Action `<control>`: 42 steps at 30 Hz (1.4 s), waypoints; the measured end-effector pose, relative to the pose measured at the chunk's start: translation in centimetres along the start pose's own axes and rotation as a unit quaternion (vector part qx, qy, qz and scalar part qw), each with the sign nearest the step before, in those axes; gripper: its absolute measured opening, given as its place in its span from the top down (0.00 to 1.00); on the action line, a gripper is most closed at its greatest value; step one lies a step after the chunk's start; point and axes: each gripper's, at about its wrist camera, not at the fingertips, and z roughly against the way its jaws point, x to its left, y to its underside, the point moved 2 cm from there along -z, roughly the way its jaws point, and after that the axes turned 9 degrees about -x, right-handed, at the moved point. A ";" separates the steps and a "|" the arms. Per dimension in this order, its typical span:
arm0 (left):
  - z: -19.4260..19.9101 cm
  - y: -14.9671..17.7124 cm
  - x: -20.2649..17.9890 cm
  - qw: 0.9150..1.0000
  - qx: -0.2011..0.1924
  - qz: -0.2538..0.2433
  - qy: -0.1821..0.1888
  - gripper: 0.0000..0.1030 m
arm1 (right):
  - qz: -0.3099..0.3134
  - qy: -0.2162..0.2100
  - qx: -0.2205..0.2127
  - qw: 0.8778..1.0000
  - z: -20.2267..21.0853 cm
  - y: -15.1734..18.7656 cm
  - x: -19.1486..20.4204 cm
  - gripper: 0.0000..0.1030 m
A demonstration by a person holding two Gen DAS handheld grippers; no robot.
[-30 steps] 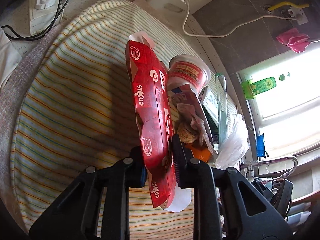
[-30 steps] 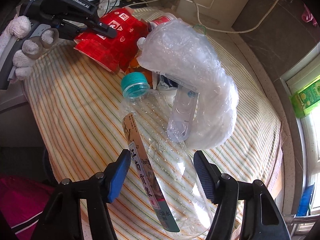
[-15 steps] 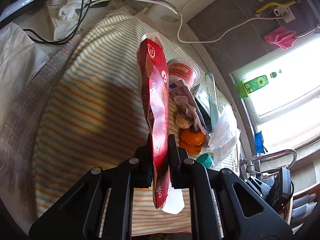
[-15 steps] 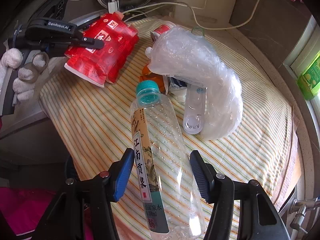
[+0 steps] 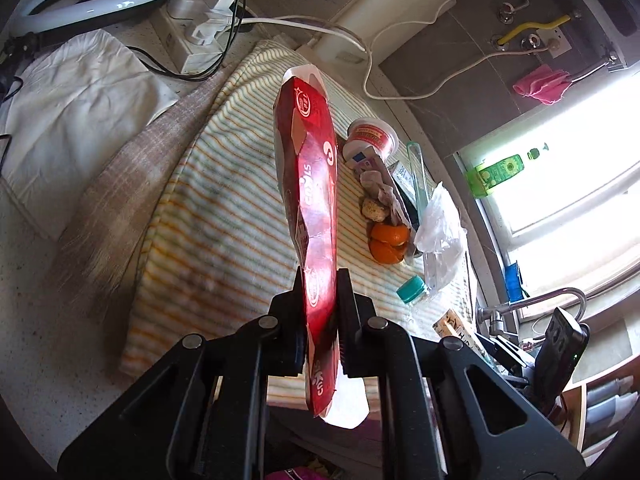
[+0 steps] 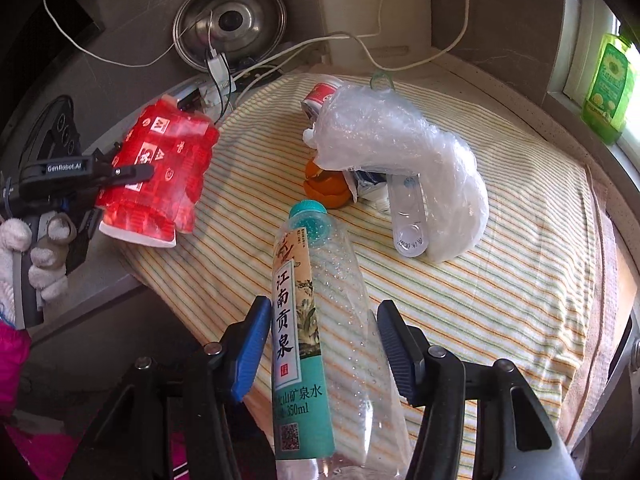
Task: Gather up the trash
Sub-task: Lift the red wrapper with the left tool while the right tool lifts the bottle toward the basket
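**Trash lifted from the striped cloth**

Striped cloth point(image 6: 500, 280) covers the desk point(image 5: 52, 320), with cables and a power strip point(image 5: 192, 36) at its far side and a green bottle point(image 6: 608, 84) on the window sill.

The left tongs point(image 5: 320, 304) are clamped tight on a flattened red carton point(image 5: 312, 184), which stands up and away from the jaws, clear of the cloth. From the right wrist view the same carton point(image 6: 160, 172) hangs at the far left, gripped by the left tongs point(image 6: 132, 174) in a gloved hand point(image 6: 36, 248).

The right tongs point(image 6: 320, 336) are closing with a clear water bottle point(image 6: 320, 320) between them; its teal cap point(image 6: 308, 209) points away from the tongs. Whether the pads press it yet is unclear.

Beyond the cap lie orange peel point(image 6: 324, 188), a crumpled plastic bag point(image 6: 400, 152) over a second clear bottle point(image 6: 408, 216), and a red-and-white cup point(image 6: 320, 94) farther off.
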 end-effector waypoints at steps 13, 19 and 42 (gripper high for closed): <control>5.0 4.8 0.2 1.000 0.003 -0.013 0.008 0.90 | -0.040 -0.036 -0.032 0.998 3.8 1.3 2.1 0.45; 6.5 7.5 0.9 1.000 0.019 -0.019 0.000 0.90 | -0.032 -0.062 -0.029 0.997 4.8 2.5 4.5 0.45; 5.4 17.4 5.7 0.991 0.120 -0.014 -0.056 0.90 | 0.008 -0.103 0.062 0.993 0.2 8.7 11.0 0.45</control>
